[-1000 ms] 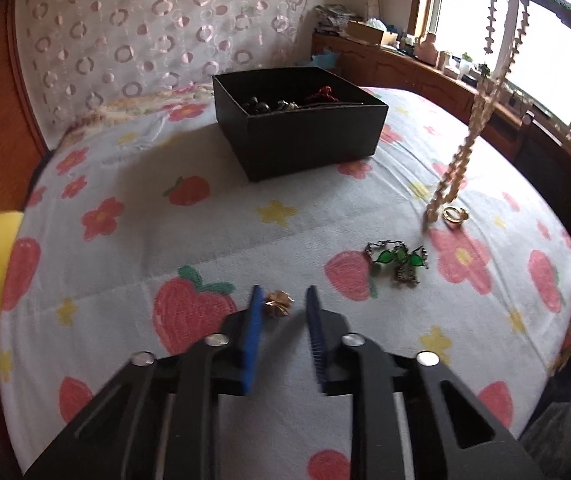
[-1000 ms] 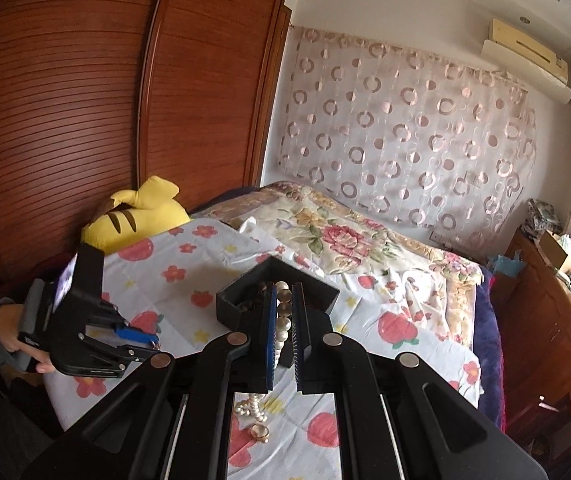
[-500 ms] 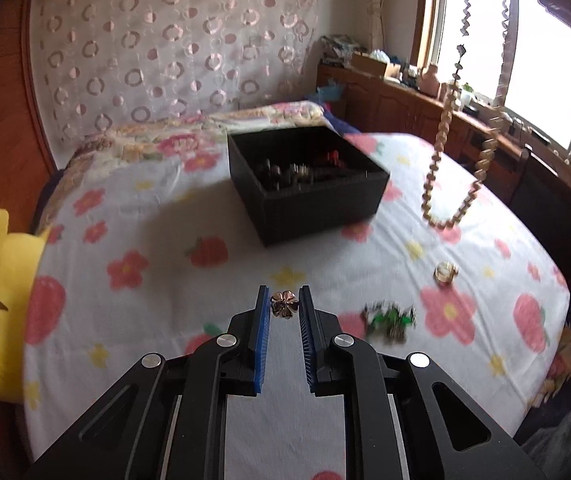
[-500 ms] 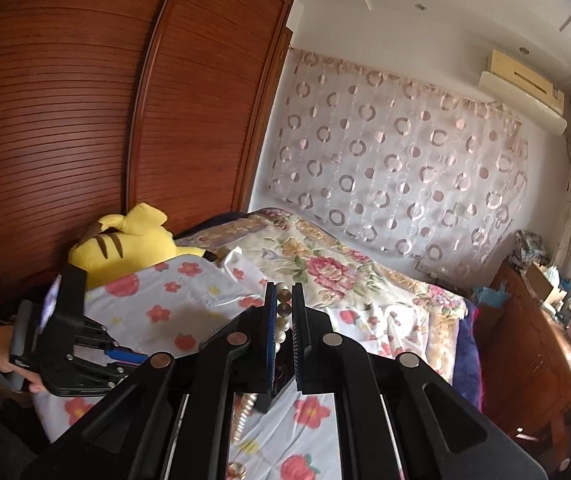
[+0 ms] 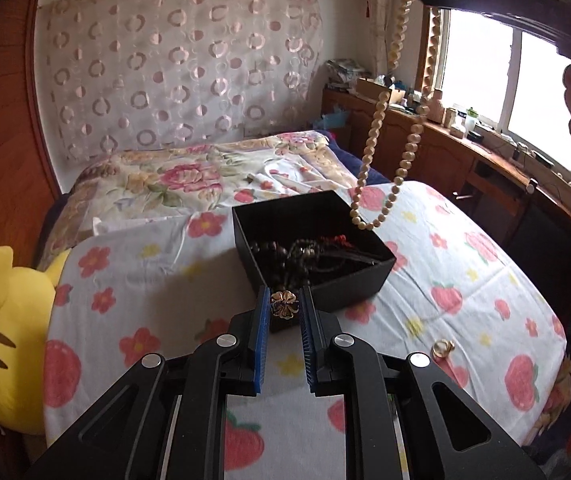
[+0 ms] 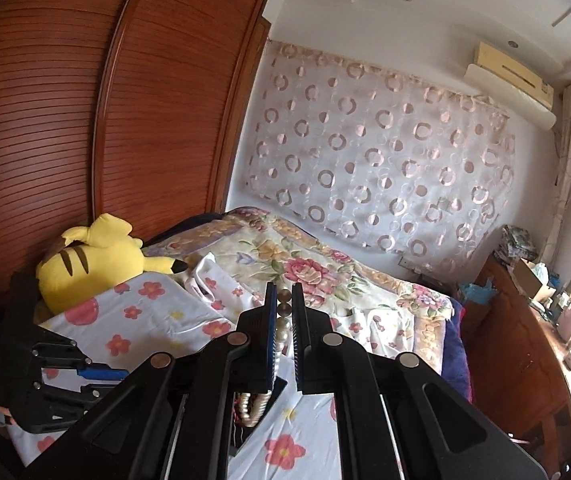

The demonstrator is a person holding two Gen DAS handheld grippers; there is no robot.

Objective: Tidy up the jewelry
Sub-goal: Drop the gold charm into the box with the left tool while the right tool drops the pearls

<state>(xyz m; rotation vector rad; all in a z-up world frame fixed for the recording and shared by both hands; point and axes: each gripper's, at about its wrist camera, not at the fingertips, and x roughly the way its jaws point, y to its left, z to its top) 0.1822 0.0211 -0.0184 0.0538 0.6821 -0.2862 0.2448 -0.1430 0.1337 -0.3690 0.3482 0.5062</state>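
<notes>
Jewelry, mixed lot, on a bed with a strawberry-and-flower sheet (image 5: 133, 280).

Item 1: small gilt flower brooch (image 5: 284, 304). Pinched between the blue pads of the left gripper (image 5: 284, 307), clear of the sheet, in front of the near wall of the black box (image 5: 341, 292).

Item 2: long cream bead necklace (image 5: 377, 120). Top end pinched in the right gripper (image 6: 284, 307), jaws pressed together on a bead; the loop hangs free, its lowest beads above the far right part of the box.

Item 3: gold ring (image 5: 442, 347). Lies on the sheet, right of the left gripper, apart from the box; not yet collected.

Container: black box, open top, already holding dark beads and a red cord piece (image 5: 341, 239).

Other: yellow plush toy (image 5: 9, 320) at the left edge of the bed.

Handling note, step in hand: both pieces appear bound for the box.
- Necklace: centre the loop over the opening, lower until the beads pool on the contents, and release only once the hanging length is slack, or the strand may drape over the rim.
- Brooch: carry over the near wall and open the jaws low inside; it is small and could bounce out or snag on the cords.
- Keep the two grippers apart over the box so that the strand does not catch the left fingers.
</notes>
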